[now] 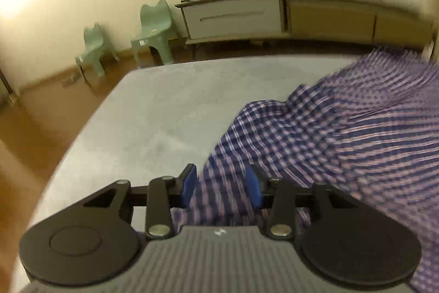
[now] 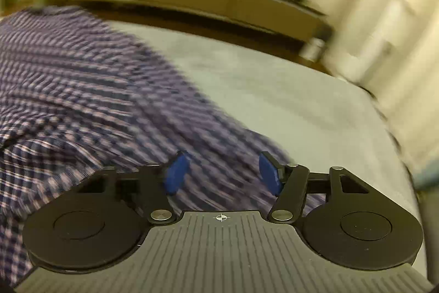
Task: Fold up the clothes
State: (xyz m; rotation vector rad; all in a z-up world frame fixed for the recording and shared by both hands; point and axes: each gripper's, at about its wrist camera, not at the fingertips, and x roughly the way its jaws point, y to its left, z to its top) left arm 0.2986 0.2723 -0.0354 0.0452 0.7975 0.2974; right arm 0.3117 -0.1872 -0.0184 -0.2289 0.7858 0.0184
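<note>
Checked shirt spread on the bed, both grippers hovering at its near hem, nothing clamped yet.

The checked shirt lies rumpled across the middle of the grey bed, running to the far edge. Left gripper and right gripper both have jaws apart, with cloth under the gap but the blue pads not pressing it (blur makes contact hard to call). Looks like the grasp stage before a fold: next needs each gripper down on a hem corner, then a close. Beyond the far edge: low cabinet, two green stools. Nothing blocks the bed.
</note>
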